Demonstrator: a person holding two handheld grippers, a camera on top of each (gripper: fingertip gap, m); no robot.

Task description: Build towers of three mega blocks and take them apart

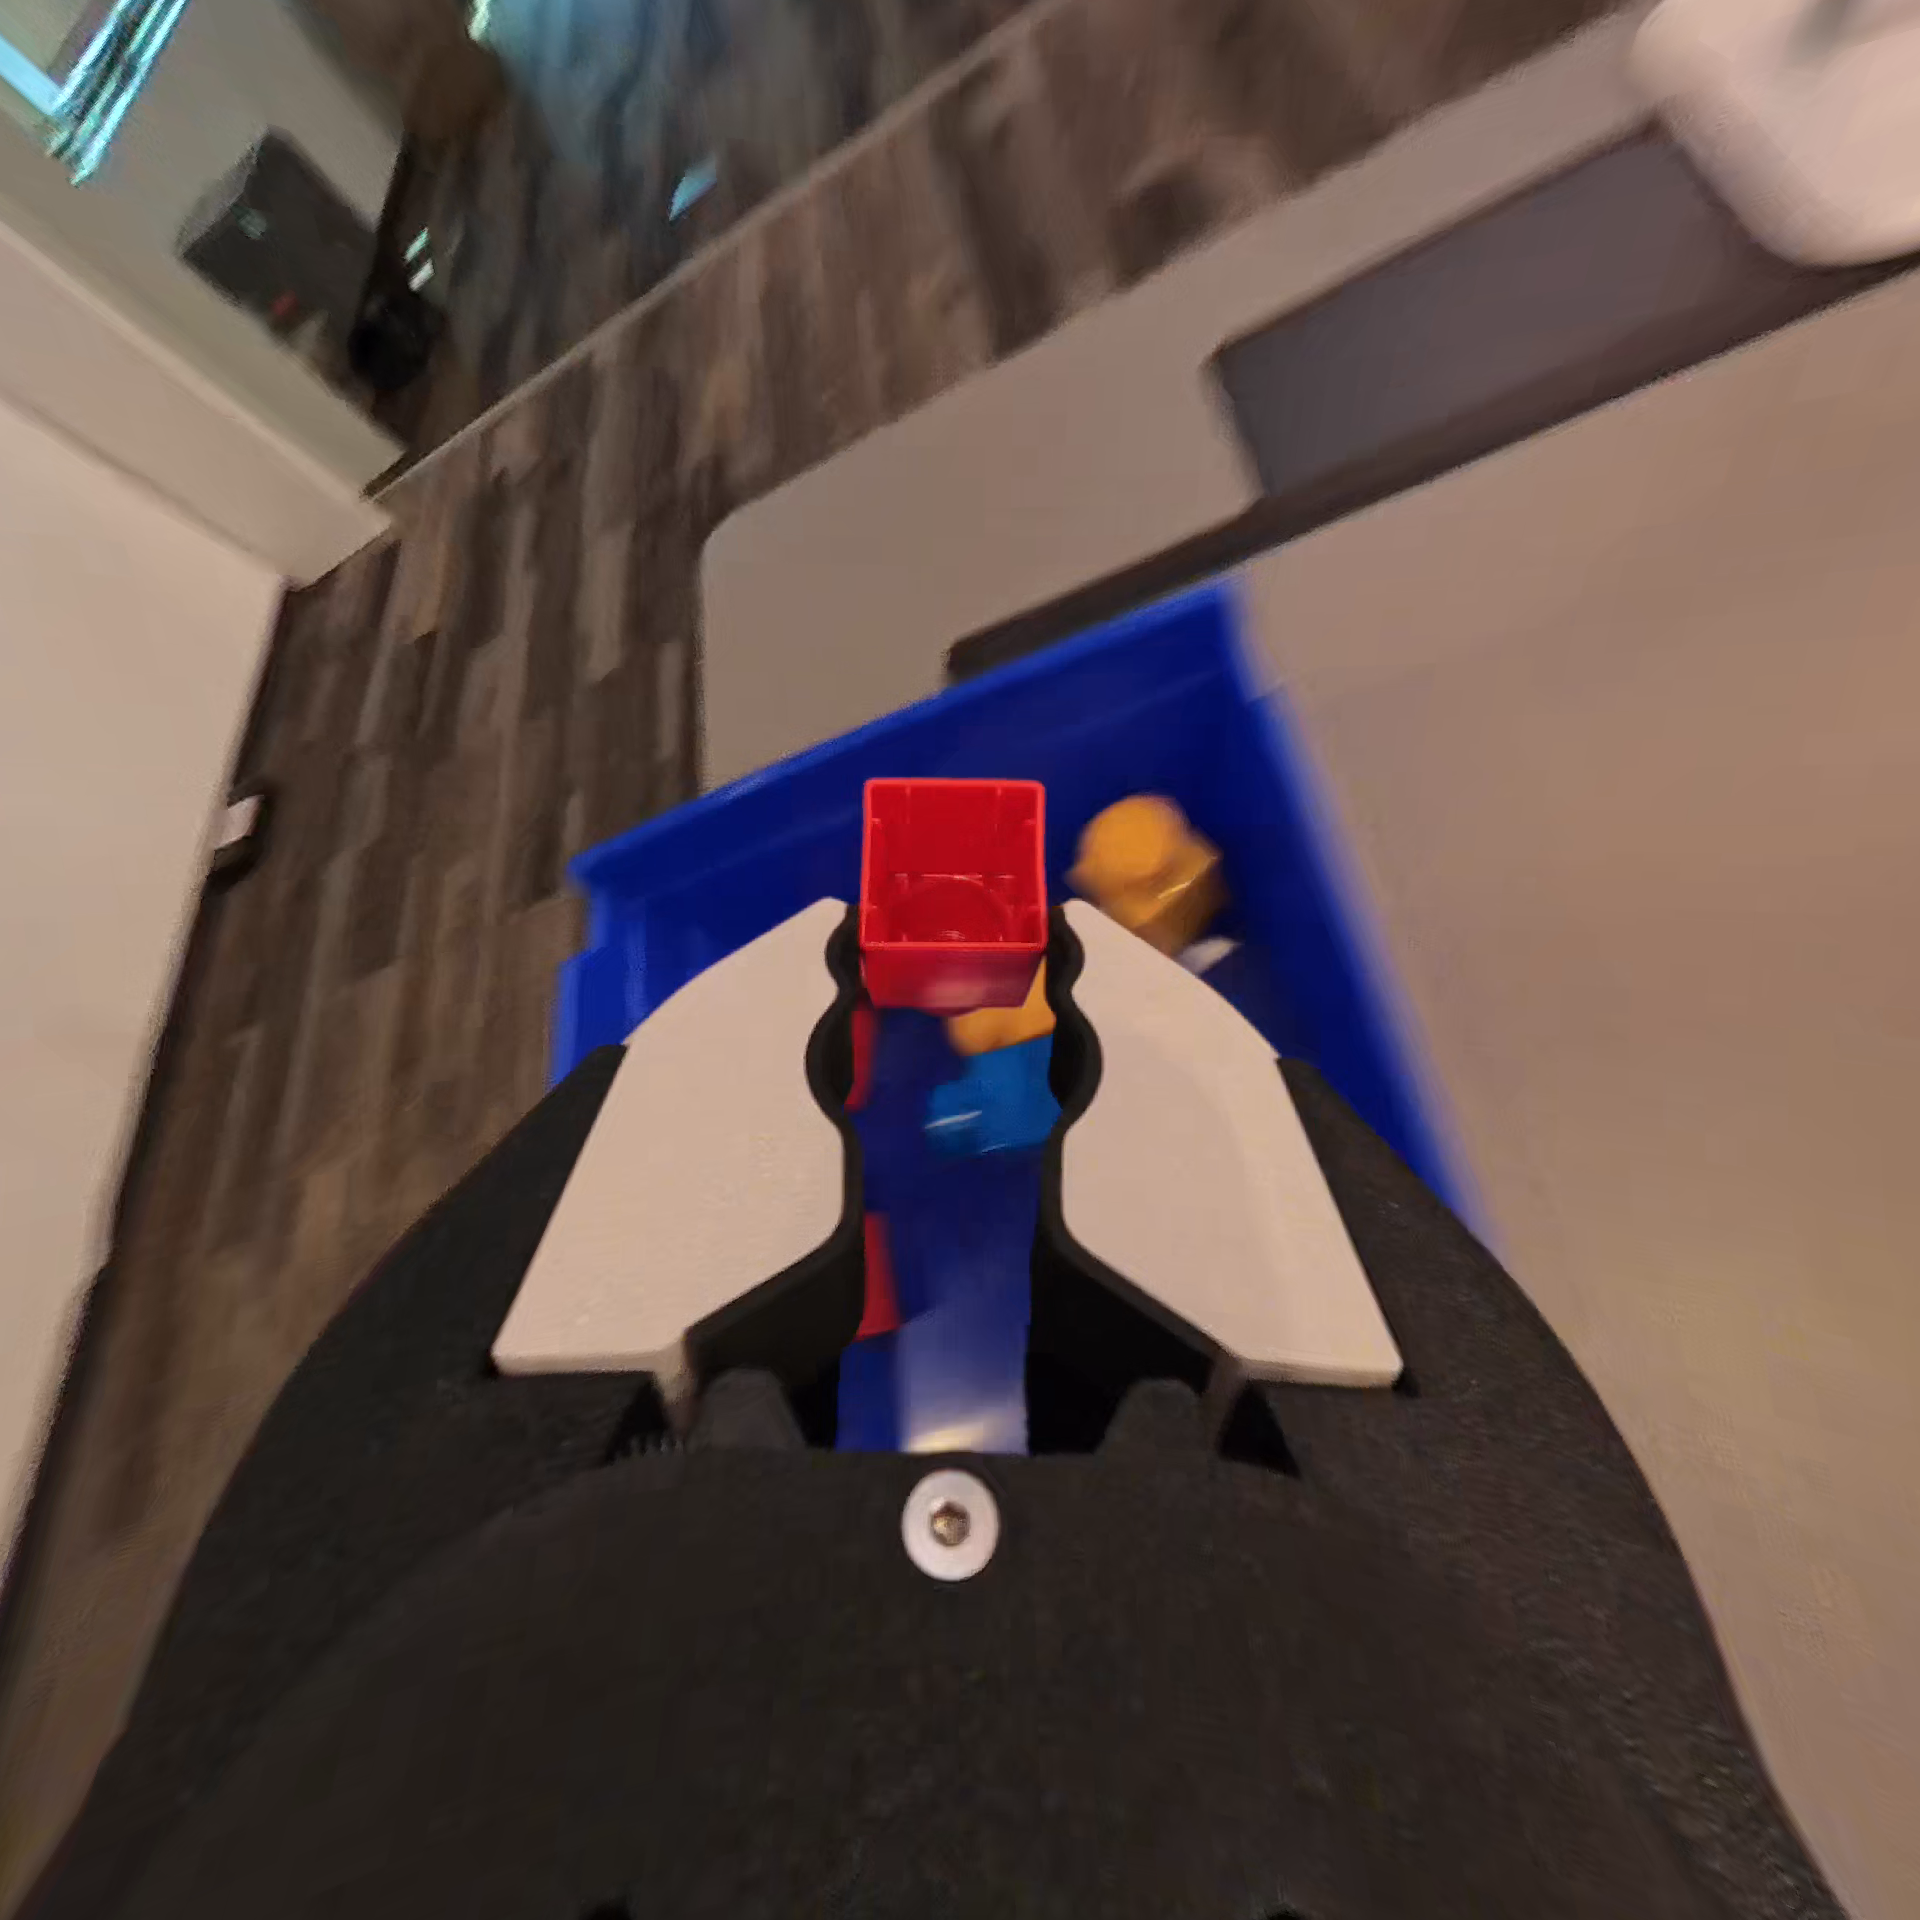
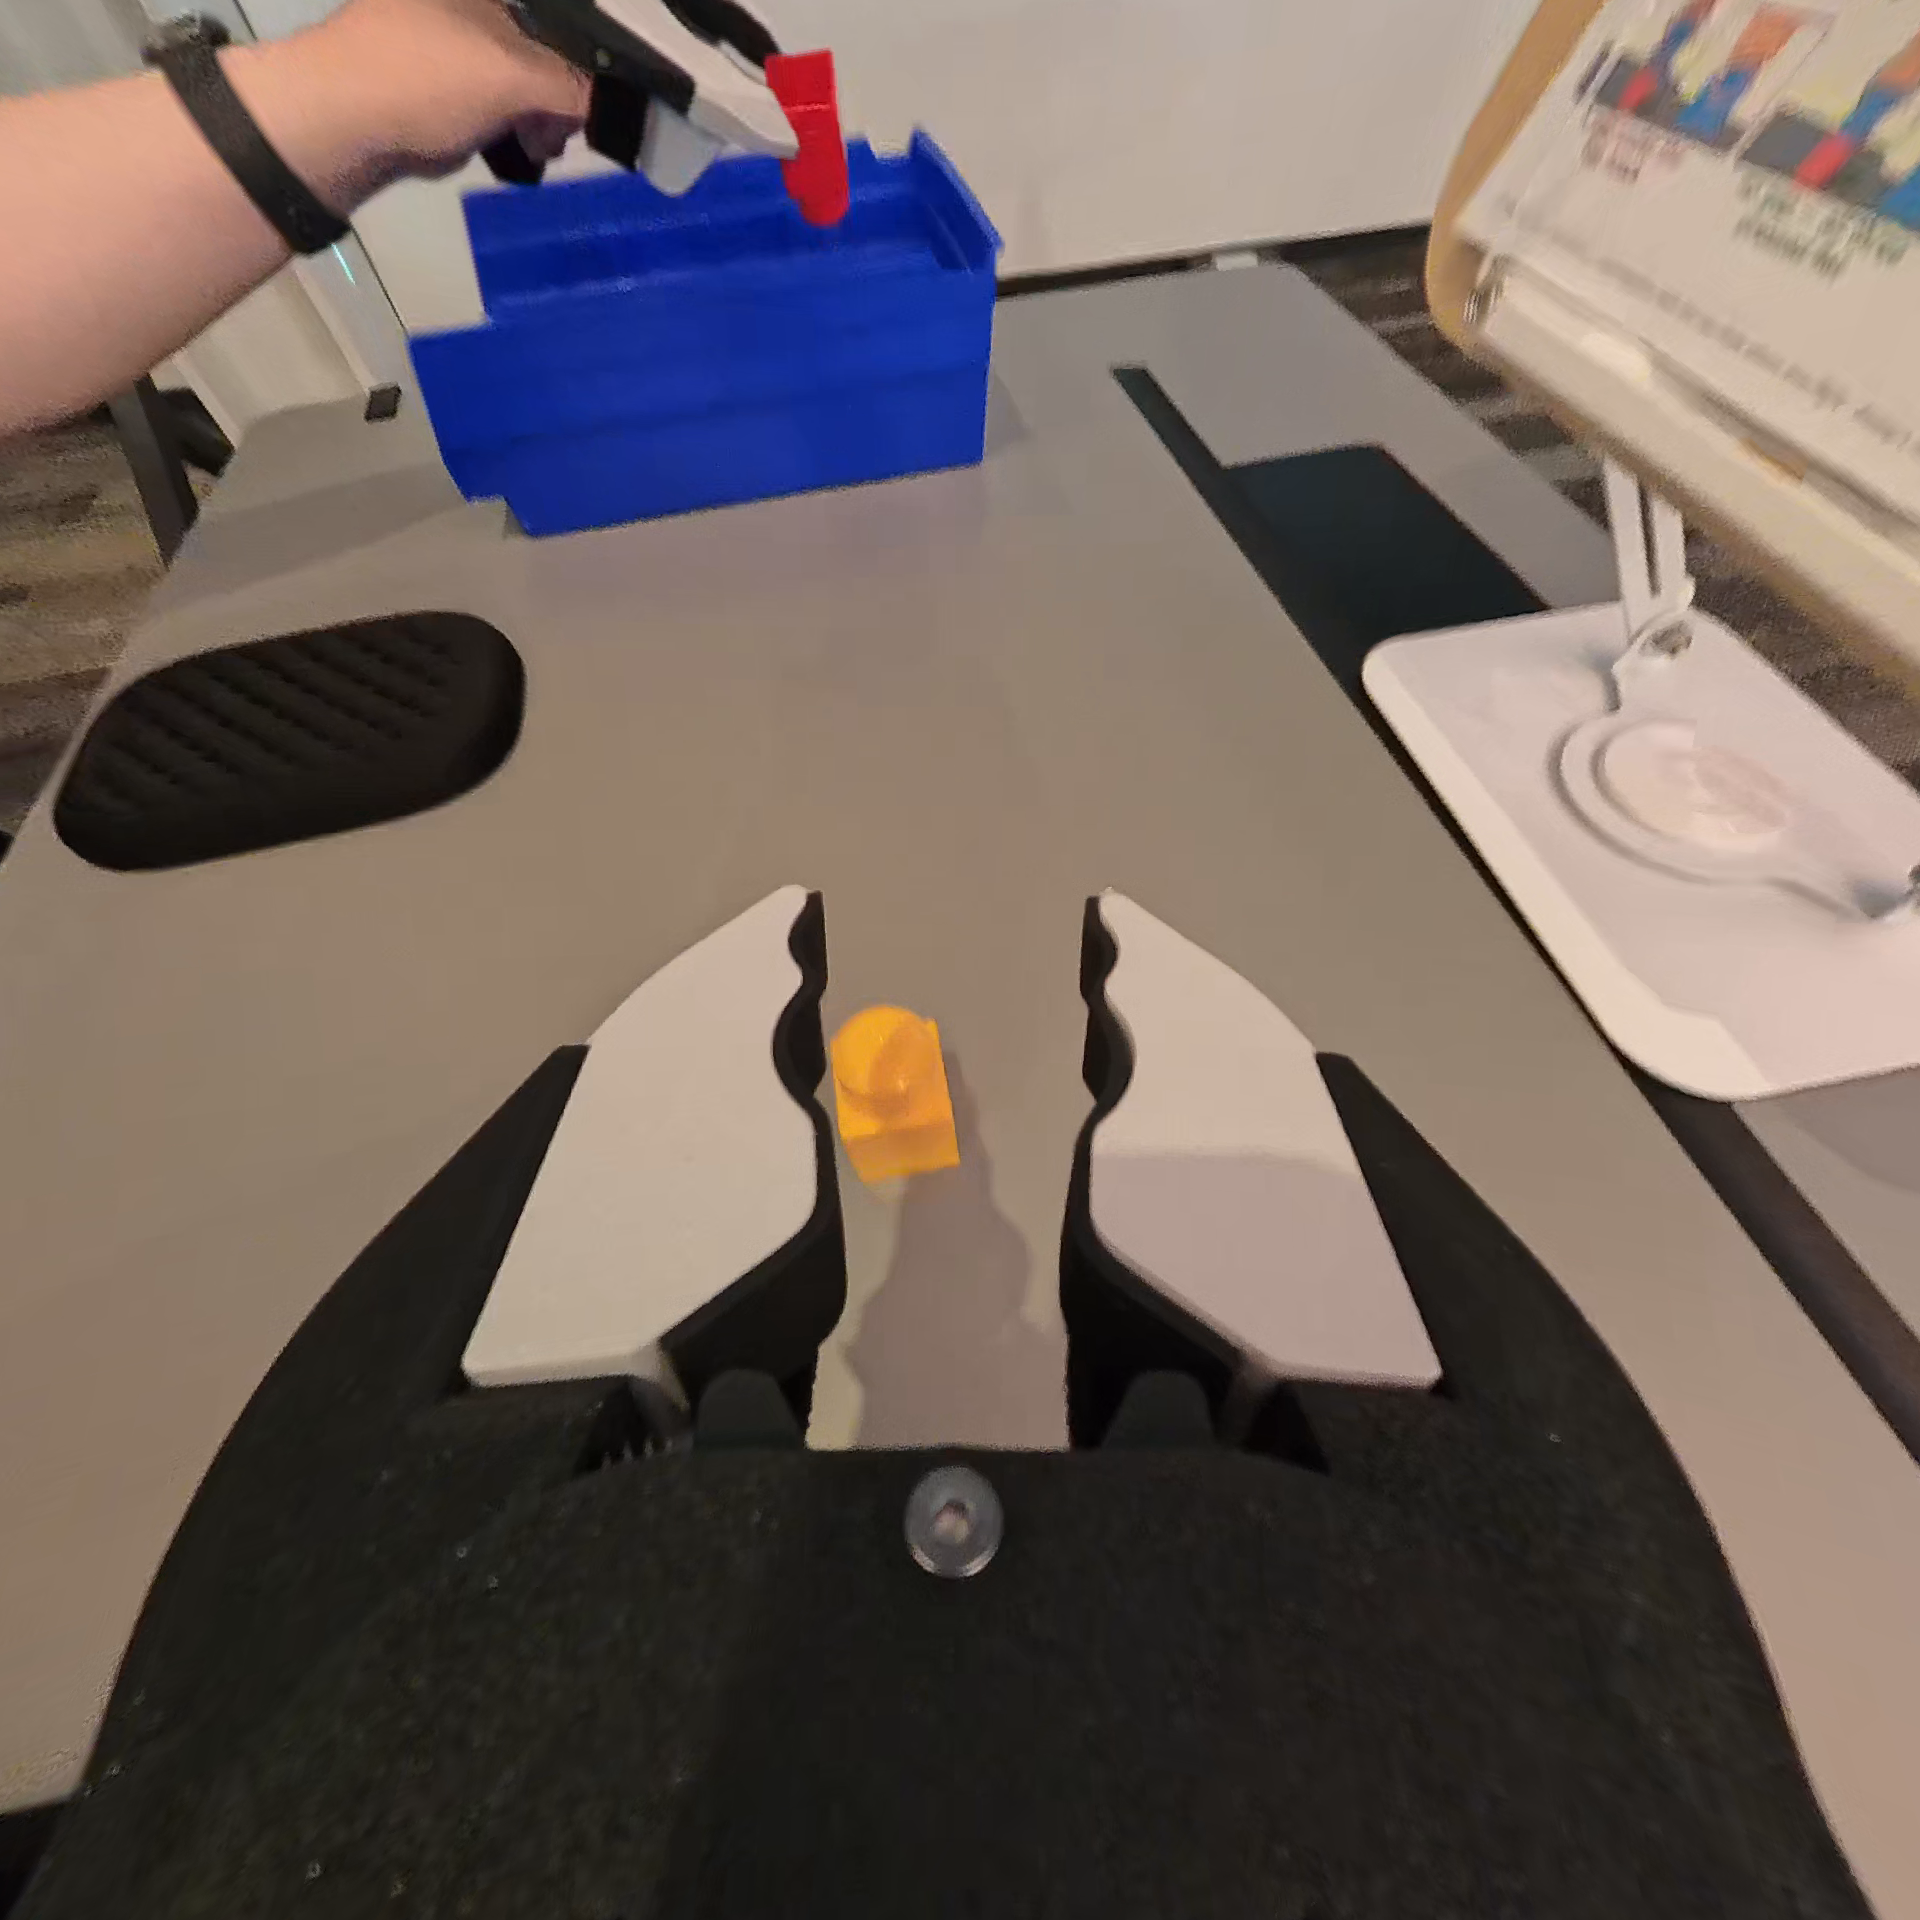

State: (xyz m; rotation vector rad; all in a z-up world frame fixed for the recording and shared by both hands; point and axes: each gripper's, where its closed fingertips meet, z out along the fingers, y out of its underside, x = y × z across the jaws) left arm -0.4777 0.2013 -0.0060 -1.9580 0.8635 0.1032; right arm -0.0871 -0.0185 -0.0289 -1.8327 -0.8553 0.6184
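Note:
My left gripper (image 1: 953, 940) is shut on a red block (image 1: 952, 896), hollow underside toward the camera, held above the blue bin (image 1: 1299, 831). In the bin lie an orange block (image 1: 1148, 868), a second orange block (image 1: 1003, 1023), a blue block (image 1: 987, 1107) and a red piece partly hidden by my fingers. In the right wrist view the left gripper (image 2: 800, 145) holds the red block (image 2: 812, 135) over the blue bin (image 2: 717, 364). My right gripper (image 2: 954, 935) is open, low over the grey table (image 2: 935, 675). A yellow block (image 2: 894, 1091) stands on the table between its fingers, close to the left one.
A black oval pad (image 2: 291, 738) lies at the table's left. A white stand (image 2: 1683, 831) holding a printed sheet (image 2: 1714, 187) sits at the right. A dark slot (image 2: 1351, 540) runs along the table's right side. A person's arm (image 2: 156, 208) with a black wristband reaches in at top left. The left gripper's tips are roughly 45 cm from the right gripper's.

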